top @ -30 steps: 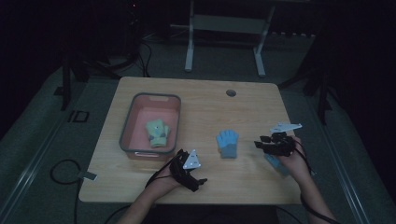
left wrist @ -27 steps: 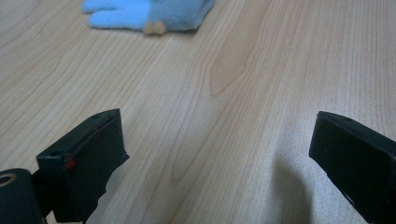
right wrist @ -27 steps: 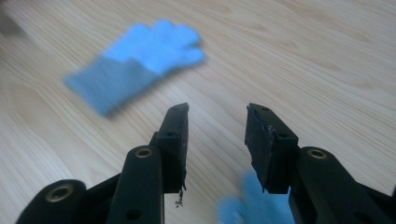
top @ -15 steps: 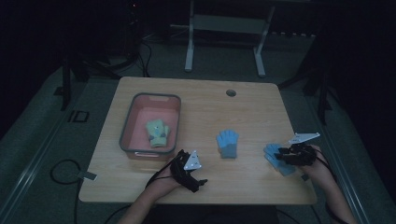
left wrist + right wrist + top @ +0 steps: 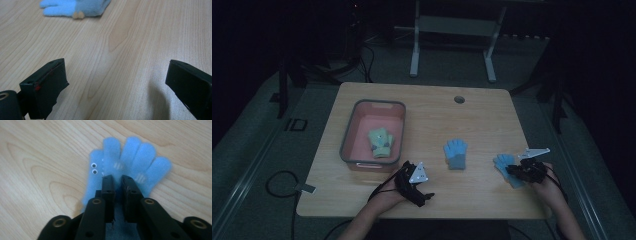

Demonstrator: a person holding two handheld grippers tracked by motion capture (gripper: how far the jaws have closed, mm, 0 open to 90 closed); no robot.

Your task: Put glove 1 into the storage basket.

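Note:
A light-blue glove [image 5: 503, 161] with googly eyes lies flat near the table's right edge; in the right gripper view the glove [image 5: 140, 152] spreads its fingers away from the jaws. My right gripper [image 5: 513, 170] [image 5: 117, 178] rests on its palm. Its jaws have just been closing and now stand almost together, pinching the glove's fabric. A second blue glove [image 5: 456, 154] [image 5: 75, 6] lies mid-table. My left gripper [image 5: 424, 192] [image 5: 116, 72] sits open by the front edge over bare wood, nothing between its jaws.
A pink bin [image 5: 347, 145] stands at the left of the wooden table and holds a yellow-green glove [image 5: 380, 142]. A round cable hole [image 5: 459, 99] is near the far edge. Dark floor, cables and a metal stand surround the table.
My right gripper has come down and toward the near right, settling on the right-hand blue glove, and its jaws have drawn together. The left gripper has stayed put.

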